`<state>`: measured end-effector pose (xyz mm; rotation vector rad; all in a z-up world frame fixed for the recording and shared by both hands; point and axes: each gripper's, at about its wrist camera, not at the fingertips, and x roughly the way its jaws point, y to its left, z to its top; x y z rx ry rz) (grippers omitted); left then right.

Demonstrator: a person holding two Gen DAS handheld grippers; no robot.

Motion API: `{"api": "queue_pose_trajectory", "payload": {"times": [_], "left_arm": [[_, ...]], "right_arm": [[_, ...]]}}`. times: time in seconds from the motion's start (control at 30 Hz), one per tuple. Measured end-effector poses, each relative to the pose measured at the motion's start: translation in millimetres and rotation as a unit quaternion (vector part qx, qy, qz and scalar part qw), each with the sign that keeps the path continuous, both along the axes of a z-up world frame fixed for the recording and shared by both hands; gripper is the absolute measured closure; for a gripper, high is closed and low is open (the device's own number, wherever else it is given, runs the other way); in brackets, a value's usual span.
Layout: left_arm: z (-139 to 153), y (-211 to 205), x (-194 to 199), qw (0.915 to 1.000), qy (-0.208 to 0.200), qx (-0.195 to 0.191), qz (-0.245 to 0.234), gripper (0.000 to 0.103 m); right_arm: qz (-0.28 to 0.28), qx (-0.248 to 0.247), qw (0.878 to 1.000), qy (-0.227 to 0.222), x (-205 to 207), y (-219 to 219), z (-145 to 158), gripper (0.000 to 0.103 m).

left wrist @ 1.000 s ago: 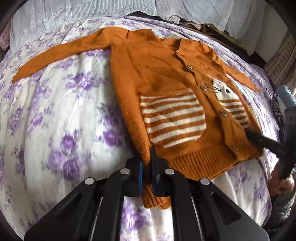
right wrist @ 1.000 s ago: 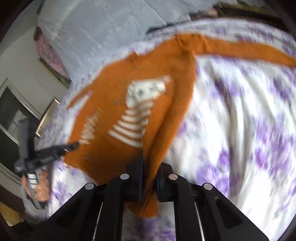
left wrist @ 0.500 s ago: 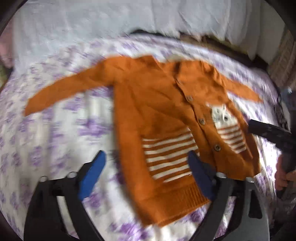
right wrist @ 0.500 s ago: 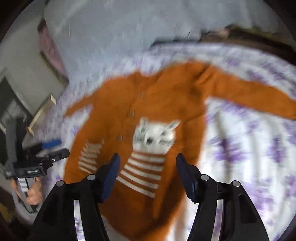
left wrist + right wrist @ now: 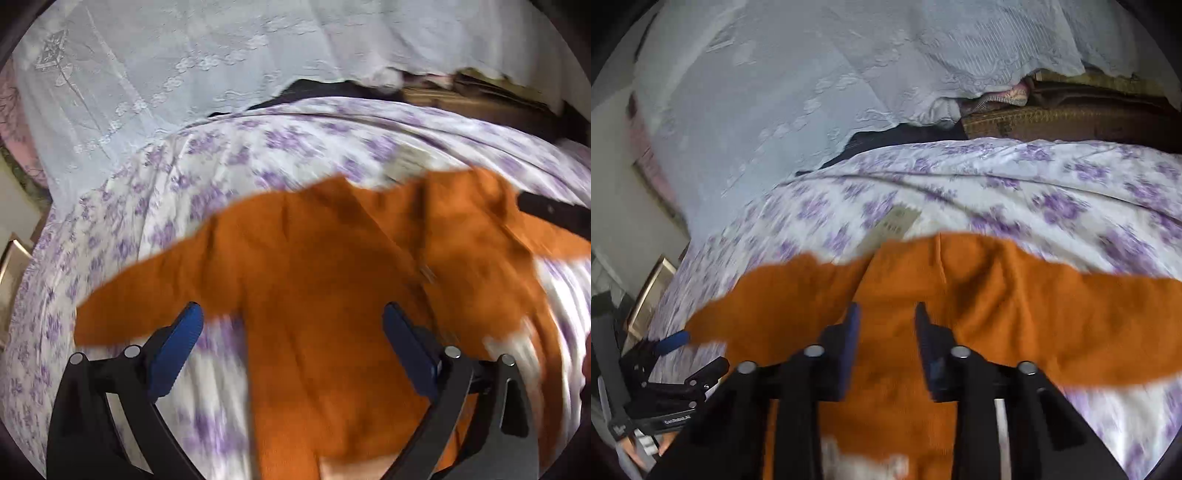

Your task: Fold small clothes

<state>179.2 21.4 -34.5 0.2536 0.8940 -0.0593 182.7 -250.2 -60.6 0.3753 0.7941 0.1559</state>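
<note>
While the orange cardigan [image 5: 325, 280] lies spread flat on the bed's purple-flowered sheet [image 5: 122, 236], we hold both tongs above its upper half, neither one touching the knit. Our left tongs [image 5: 291, 336] stand spread wide, having just been opening, with nothing pinched between the blue pads [image 5: 177, 343]; under them sit the garment's left shoulder and the start of the left sleeve, which runs out toward the left edge of the sheet. Our right tongs [image 5: 886, 336] have just been closing and now show a narrow gap, empty, the pads clear of the fabric near the neckline. From the right wrist view, the right sleeve stretches away to the right across the sheet, and a white patch of the knitted pattern shows at the near edge, blurred. A pale paper label [image 5: 897, 221] lies on the sheet just beyond the collar. Farther off, a white embroidered cover [image 5: 820, 74] hangs at the far side of the bed, with brown bedding to its right.
</note>
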Motion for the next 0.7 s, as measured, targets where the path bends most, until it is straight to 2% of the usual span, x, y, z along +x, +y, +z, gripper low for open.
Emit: {"api": "queue_pose_trajectory", "payload": {"times": [0.1, 0.17, 0.2, 0.23, 0.3, 0.4, 0.43, 0.57, 0.7], "left_arm": [[-24.8, 10.1, 47.2, 0.9986, 0.009, 0.006, 0.052, 0.008], [-50.4, 18.4, 72.2, 0.9964, 0.037, -0.005, 0.076, 0.008], [-68.2, 24.6, 83.6, 0.9946, 0.057, -0.012, 0.086, 0.004], [-76.2, 29.4, 87.1, 0.9942, 0.06, -0.019, 0.087, 0.004], [-71.0, 30.8, 85.4, 0.9948, 0.048, -0.032, 0.084, 0.004], [-72.7, 28.8, 83.4, 0.9955, 0.042, -0.024, 0.082, 0.004], [-70.8, 28.5, 81.7, 0.9959, 0.036, -0.024, 0.08, 0.004], [-60.1, 32.6, 61.6, 0.9965, 0.006, -0.054, 0.064, 0.005], [-52.0, 31.5, 44.4, 0.9967, -0.013, -0.05, 0.063, 0.005]], "right_arm": [[-0.022, 0.0, 1.0, 0.009, 38.9, -4.0, -24.6, 0.081], [-0.037, -0.014, 0.999, 0.019, 57.5, -12.0, -42.1, 0.082], [-0.04, -0.014, 0.999, 0.03, 67.8, -17.3, -53.5, 0.082], [-0.042, -0.011, 0.998, 0.044, 73.7, -20.0, -63.5, 0.085], [-0.047, 0.048, 0.996, 0.051, 78.1, -38.7, -72.7, 0.089], [-0.04, 0.047, 0.997, 0.045, 75.4, -39.6, -70.9, 0.088], [-0.038, 0.044, 0.998, 0.039, 72.4, -38.3, -68.8, 0.086], [-0.036, 0.055, 0.998, -0.001, 44.6, -41.2, -54.9, 0.064], [-0.065, 0.084, 0.994, -0.014, 7.1, -57.5, -54.0, 0.059]]}}
